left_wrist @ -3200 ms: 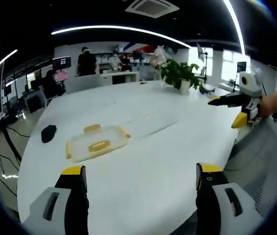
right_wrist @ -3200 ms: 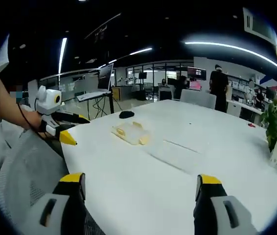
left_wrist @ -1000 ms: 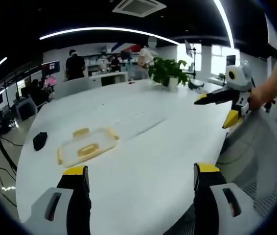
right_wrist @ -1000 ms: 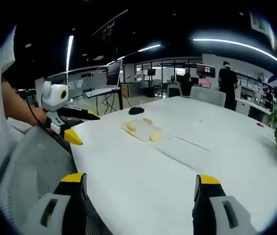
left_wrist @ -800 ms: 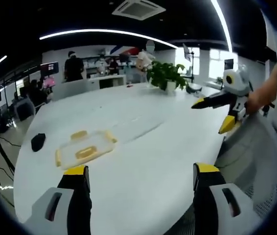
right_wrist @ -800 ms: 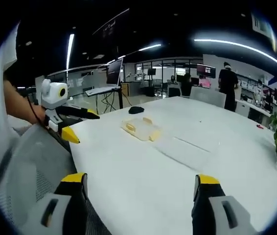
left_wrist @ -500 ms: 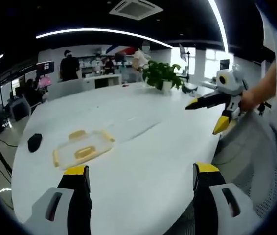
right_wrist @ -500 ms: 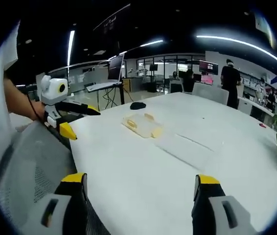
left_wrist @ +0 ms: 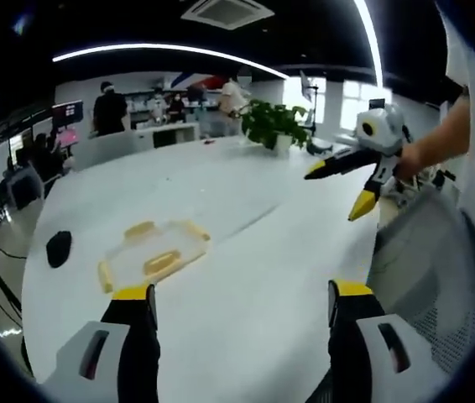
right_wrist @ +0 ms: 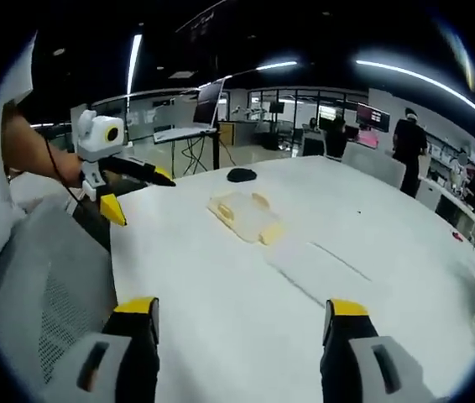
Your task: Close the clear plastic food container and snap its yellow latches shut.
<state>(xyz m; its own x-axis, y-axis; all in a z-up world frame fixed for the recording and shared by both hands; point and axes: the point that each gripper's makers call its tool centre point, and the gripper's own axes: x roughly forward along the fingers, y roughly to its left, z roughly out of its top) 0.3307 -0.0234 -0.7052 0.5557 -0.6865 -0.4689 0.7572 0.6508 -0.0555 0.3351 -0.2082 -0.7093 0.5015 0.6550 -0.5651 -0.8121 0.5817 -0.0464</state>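
Left gripper view: the left gripper [left_wrist: 233, 306], its yellow-tipped black fingers [left_wrist: 133, 298] standing well apart and holding nothing, looks across a wide white oval counter [left_wrist: 254, 252]. The clear plastic food container with yellow latches [left_wrist: 153, 254] lies flat on the counter, well apart from the fingers and left of centre, with a small dark object [left_wrist: 58, 247] beyond it near the counter's far edge. The right gripper [left_wrist: 338, 185], held in a hand at the right, hovers over the counter with its fingers spread and empty; a potted green plant [left_wrist: 271, 126] stands far off. Right gripper view: the right gripper [right_wrist: 233, 315] likewise shows parted, empty fingers, the container [right_wrist: 246, 216] lying ahead at mid-counter, and the left gripper [right_wrist: 133, 191] entering from the left, open. Neither gripper touches the container, so closing and latching appear not yet begun. At this distance, whether the lid is seated or the latches are engaged cannot be made out.
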